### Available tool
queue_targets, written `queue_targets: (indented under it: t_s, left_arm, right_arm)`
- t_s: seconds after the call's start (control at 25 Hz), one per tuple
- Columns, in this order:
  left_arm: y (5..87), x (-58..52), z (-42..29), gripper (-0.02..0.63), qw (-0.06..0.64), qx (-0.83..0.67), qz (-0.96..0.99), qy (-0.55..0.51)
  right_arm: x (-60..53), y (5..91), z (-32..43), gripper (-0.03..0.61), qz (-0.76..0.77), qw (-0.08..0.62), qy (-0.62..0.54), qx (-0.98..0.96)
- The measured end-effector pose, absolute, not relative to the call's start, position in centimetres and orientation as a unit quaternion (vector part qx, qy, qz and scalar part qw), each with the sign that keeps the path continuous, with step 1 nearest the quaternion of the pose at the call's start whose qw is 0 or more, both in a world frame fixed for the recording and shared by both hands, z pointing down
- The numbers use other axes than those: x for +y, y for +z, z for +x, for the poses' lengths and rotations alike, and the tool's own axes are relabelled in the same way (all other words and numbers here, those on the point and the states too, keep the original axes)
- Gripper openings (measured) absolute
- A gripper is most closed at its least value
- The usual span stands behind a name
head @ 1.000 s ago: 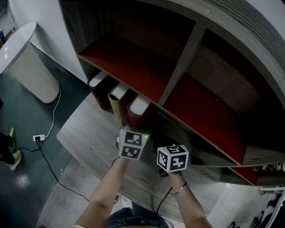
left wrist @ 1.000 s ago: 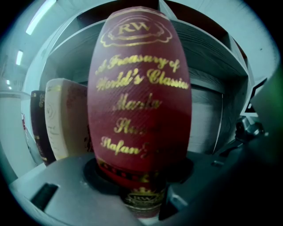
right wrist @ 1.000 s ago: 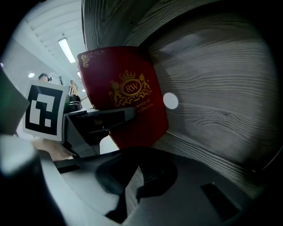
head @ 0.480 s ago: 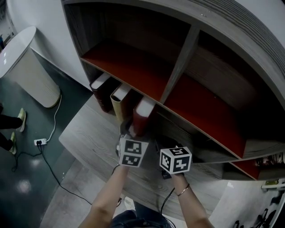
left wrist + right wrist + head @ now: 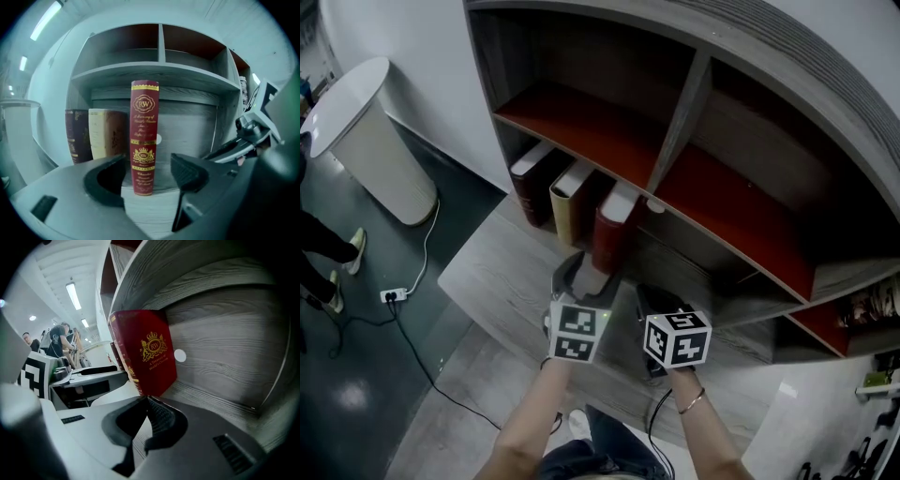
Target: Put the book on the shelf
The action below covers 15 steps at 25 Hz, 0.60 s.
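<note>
Red hardback book with gold spine lettering stands upright on the bottom grey wood-grain board of the shelf unit, below a red-topped shelf. Just beside it on its left is a cream-spined book, then a dark brown book. Left gripper: jaws wide apart, have just been opening, pads clear of the red book, which seems to stand just beyond the tips; depth is hard to judge. Right gripper: jaws closed together, empty, near the red book's cover.
</note>
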<state>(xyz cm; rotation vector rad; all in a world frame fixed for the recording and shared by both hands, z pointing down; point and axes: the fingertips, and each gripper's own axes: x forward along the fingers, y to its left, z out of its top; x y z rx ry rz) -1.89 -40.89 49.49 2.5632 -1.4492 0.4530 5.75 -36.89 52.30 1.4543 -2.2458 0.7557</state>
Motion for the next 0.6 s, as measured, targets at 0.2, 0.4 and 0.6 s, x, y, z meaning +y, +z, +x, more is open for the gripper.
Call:
queue_targets:
  t_s: [0.2,0.4,0.6]
  left_arm:
    - [49.0,-37.9,-2.1,0.285,0.089,-0.473,0.863,0.154]
    - [48.4,-34.9,-2.6,0.141,0.093,-0.468,0.866,0.150]
    - [48.1,-32.6,-3.4,0.039,0.105,-0.475,0.862,0.143]
  right_arm:
    - [-34.5,51.4,5.3,0.009,0.517,0.171,0.259,-0.797]
    - [-32.5,50.3,4.8,0.009,0.521,0.159,0.251,-0.800]
    - [-30.6,49.3,4.6,0.009,0.525,0.148,0.240,-0.803]
